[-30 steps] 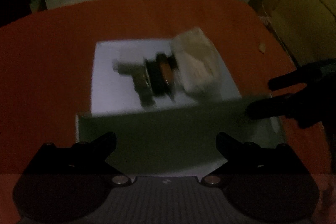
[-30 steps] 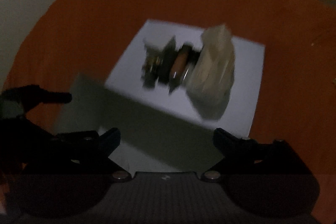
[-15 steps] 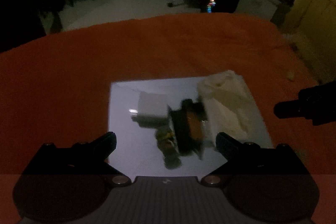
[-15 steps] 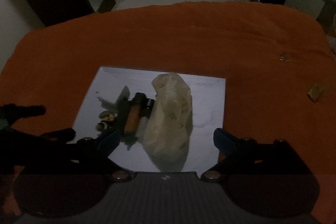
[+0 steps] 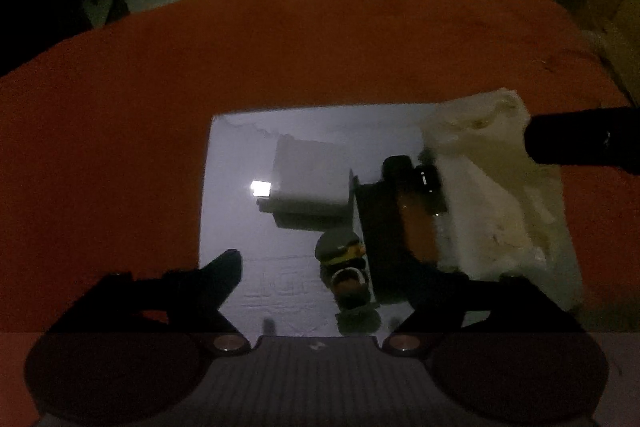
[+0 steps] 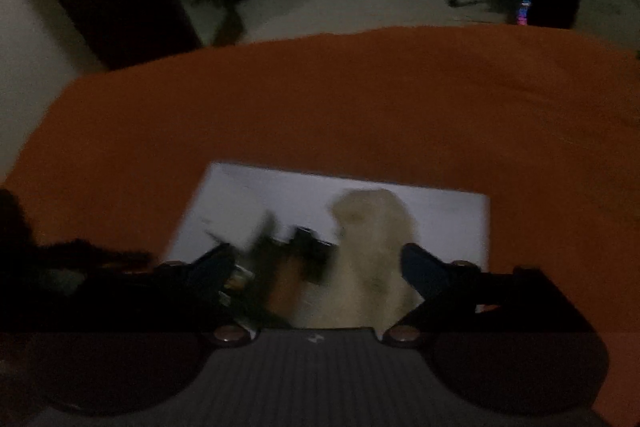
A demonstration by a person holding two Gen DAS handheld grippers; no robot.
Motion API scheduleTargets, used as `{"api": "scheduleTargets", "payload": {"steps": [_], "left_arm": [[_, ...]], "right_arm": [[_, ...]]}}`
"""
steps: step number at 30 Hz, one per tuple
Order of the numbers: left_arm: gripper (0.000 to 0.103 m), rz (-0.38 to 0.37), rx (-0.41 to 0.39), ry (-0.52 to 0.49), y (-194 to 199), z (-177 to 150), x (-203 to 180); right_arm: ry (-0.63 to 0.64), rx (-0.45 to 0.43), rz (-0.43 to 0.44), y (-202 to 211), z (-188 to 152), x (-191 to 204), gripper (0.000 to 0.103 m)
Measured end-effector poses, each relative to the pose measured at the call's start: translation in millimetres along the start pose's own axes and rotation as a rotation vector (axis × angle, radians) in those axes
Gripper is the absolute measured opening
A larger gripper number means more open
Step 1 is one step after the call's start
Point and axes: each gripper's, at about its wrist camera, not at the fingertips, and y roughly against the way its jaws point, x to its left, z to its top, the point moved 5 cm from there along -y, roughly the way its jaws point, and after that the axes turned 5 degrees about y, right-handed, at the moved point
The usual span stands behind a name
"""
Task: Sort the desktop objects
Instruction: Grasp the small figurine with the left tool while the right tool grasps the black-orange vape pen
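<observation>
Clutter sits gathered on flat white rectangular tray (image 5: 240, 219) atop orange cloth-covered table (image 5: 320, 47): white square charger block (image 5: 310, 183), amber bottle (image 5: 416, 223), crumpled beige bag (image 5: 500, 187); left gripper (image 5: 320, 279) and right gripper (image 6: 320, 263) hover wide open, empty, presumably poised for sorting.

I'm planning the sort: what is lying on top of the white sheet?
On the white sheet: a white block, a dark case with an orange item, a small roll and a crumpled bag. Anything under the bag is hidden.

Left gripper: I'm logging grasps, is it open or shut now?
Open: the left gripper has its fingers wide apart, nothing between them.
</observation>
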Motion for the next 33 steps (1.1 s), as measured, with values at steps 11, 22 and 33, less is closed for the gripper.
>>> {"api": "scheduleTargets", "payload": {"steps": [11,22,33], "left_arm": [[0.049,-0.084,-0.006,0.006,-15.7,-5.4,14.4],[0.022,-0.034,0.047,-0.055,-11.4,-9.3,21.5],[0.022,-0.075,0.059,0.047,5.3,-9.9,81.8]], "right_arm": [[0.002,0.186,-0.015,-74.1,-29.5,10.0,0.039],[-0.041,0.222,-0.001,-95.4,-37.4,23.4,0.039],[-0.1,0.177,-0.035,-98.9,-38.1,26.3,0.04]]}}
